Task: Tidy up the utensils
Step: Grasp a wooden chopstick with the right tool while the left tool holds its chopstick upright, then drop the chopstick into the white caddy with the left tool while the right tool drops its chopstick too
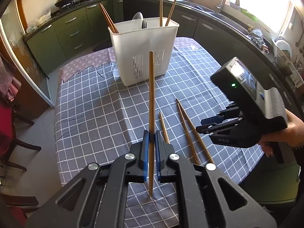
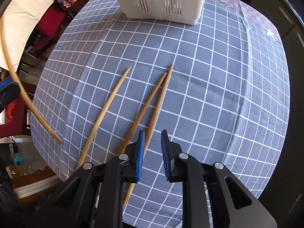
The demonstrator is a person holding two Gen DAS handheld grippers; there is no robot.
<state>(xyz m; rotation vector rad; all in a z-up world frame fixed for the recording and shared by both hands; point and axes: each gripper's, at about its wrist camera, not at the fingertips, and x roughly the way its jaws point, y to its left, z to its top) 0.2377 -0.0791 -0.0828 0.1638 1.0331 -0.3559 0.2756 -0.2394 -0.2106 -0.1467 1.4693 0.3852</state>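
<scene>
My left gripper (image 1: 151,135) is shut on a wooden chopstick (image 1: 151,95) and holds it upright above the table; the same chopstick (image 2: 24,95) shows at the left edge of the right wrist view. A white slotted utensil holder (image 1: 144,51) stands at the table's far side with several chopsticks, a fork and a spoon in it; its base shows in the right wrist view (image 2: 161,0). Three chopsticks (image 2: 150,102) lie on the checked cloth. My right gripper (image 2: 153,134) is open and empty, hovering over their near ends; it also shows in the left wrist view (image 1: 201,123).
The table carries a grey checked cloth (image 1: 91,117) over a purple patterned one (image 1: 85,60). Dark green kitchen cabinets (image 1: 72,32) and a counter with a wok, rice cooker and sink ring the far side. Red chairs (image 2: 51,24) stand by the table's left edge.
</scene>
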